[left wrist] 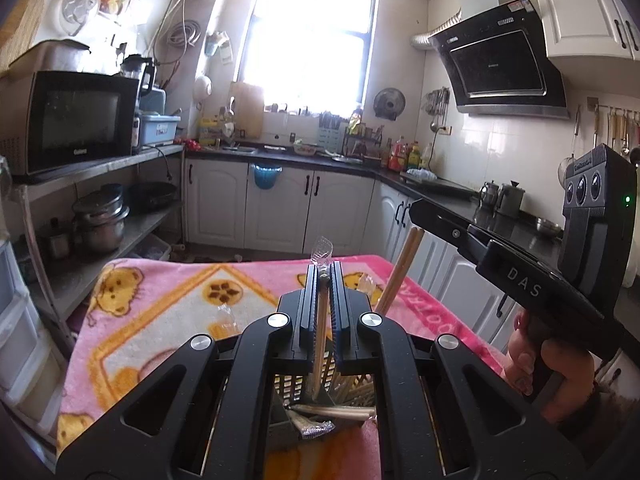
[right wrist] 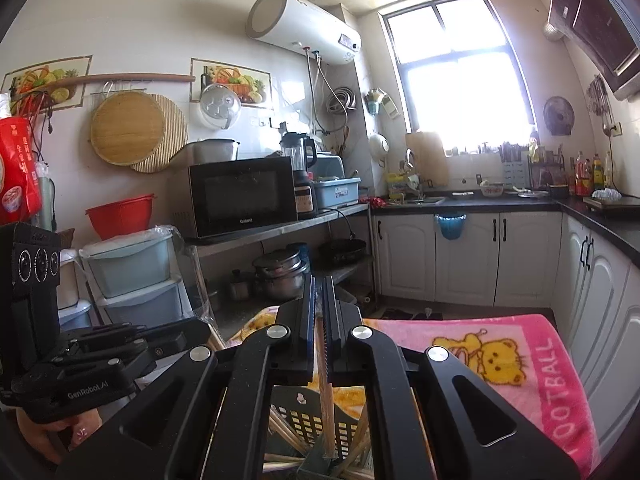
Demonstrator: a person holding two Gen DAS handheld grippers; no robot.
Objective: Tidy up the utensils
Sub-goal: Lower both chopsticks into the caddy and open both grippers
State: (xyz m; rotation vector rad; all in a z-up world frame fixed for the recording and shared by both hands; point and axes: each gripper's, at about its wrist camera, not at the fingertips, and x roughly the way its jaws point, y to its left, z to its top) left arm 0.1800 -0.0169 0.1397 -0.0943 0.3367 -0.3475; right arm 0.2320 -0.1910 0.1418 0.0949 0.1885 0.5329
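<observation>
Both grippers, the left gripper (left wrist: 325,276) and the right gripper (right wrist: 319,286), look like matt black plastic with bright, smooth metal screw heads, and each is clamped on pale, bare wooden chopsticks (left wrist: 320,340). At the bottom centre of both views sits a dark plastic basket (right wrist: 308,420) with a perforated grid wall, holding more wooden sticks and a crinkly, clear glossy wrapper (left wrist: 316,428). Under it lies a fuzzy pink blanket (left wrist: 160,312) of soft, matt cloth.
</observation>
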